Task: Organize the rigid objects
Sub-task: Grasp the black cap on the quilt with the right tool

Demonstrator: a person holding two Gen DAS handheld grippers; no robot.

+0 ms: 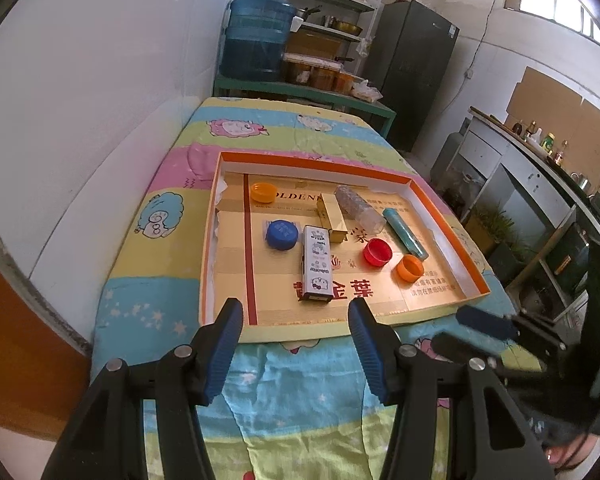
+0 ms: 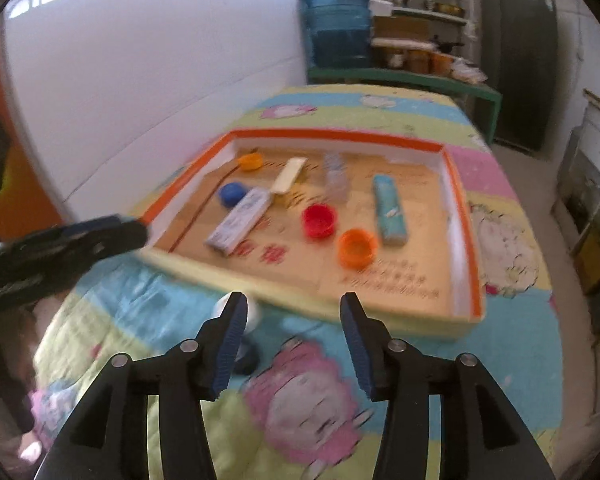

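Both grippers hang above the near edge of the quilt [image 1: 300, 392], short of the tray [image 1: 444, 196], and neither holds anything. The left gripper [image 1: 296, 320] has its jaws spread wide, framing the near end of the white box [image 1: 317, 264]. The right gripper [image 2: 293, 312] is likewise released, with the orange cap [image 2: 357, 247] lying ahead of it just inside the near wall.

No object has been taken up yet, so the step in hand looks like a first reach into the tray. To do it well, I would come over the low cardboard wall rather than through it, then lower the ribbed blue pads [image 1: 229, 332] on either side of the chosen piece. The white box is long and flat-sided, so closing across its narrow width should hold it square. The caps are short, round and hard plastic; they would likely need a pinch across the rim, centred, or they may squirt out.

Farther in, the red cap [image 1: 377, 252] sits open side up, near the orange one. The blue cap [image 1: 282, 234] lies left of the white box. Beyond are a glossy gold box [image 1: 332, 216], a clear ribbed bottle [image 1: 358, 208] on its side, and a teal tube [image 1: 405, 232] at the right. A second orange cap [image 1: 263, 192] rests by the far left corner. The tray floor is smooth printed gold card.
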